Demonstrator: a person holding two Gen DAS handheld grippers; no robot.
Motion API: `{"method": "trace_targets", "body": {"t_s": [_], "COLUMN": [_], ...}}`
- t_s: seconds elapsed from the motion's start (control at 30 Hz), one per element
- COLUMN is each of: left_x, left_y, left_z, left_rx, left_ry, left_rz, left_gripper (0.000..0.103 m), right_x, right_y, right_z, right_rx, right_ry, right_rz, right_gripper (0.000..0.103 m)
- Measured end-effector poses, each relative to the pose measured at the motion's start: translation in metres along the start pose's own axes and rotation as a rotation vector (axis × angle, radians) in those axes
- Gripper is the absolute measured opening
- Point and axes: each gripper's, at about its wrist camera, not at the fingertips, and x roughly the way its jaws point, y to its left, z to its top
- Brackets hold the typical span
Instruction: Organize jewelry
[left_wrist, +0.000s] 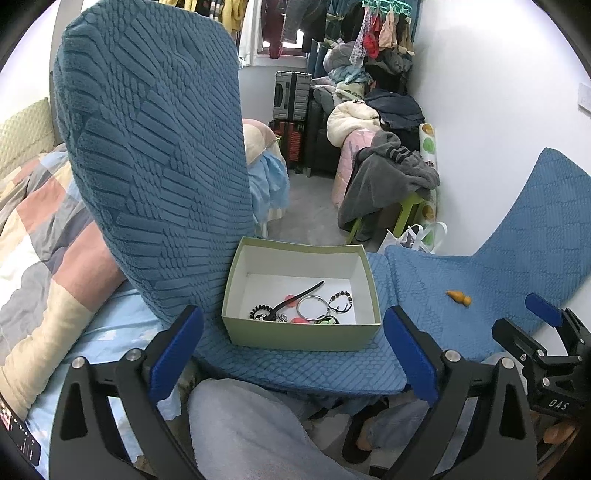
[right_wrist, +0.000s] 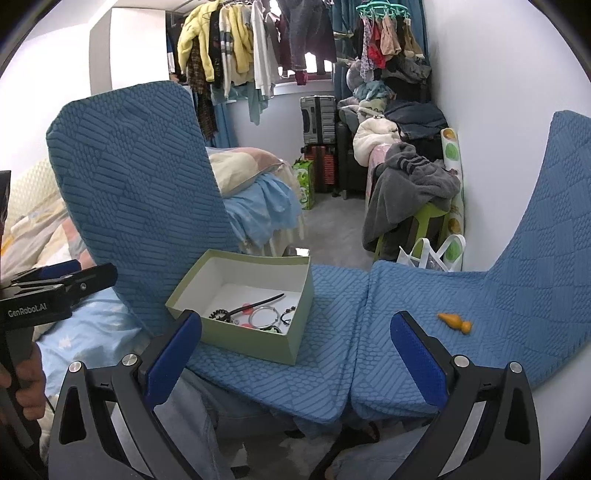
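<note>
Left gripper: jaws wide apart, nothing between, blue textured pads.
Rectangular pale-green cardboard box at 12 o'clock on quilted blue chair seat; inside: metal ring, beaded bracelets, black hair stick.
Right gripper: jaws wide apart, empty.
Orange carved piece at 1 o'clock, on second seat, well apart from box.

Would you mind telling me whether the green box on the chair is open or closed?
Open: the green box has no lid on, and jewelry lies visible on its white bottom.

pale green box, blue textured chair covers, orange pc
</note>
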Motion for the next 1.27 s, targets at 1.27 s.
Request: {"method": "trace_targets", "body": {"t_s": [1.27], "left_x": [-0.0009], "left_y": [-0.0054], "left_z": [-0.0013], "left_rx": [0.015], "left_ry": [0.020], "left_rz": [0.002], "left_gripper": [0.099], "right_x": [-0.0010], "right_y": [0.0034], "right_z": [-0.0068], "right_rx": [0.019], "right_ry": [0.012], "right_rz": [-0.028], "right_gripper": [0.103]}}
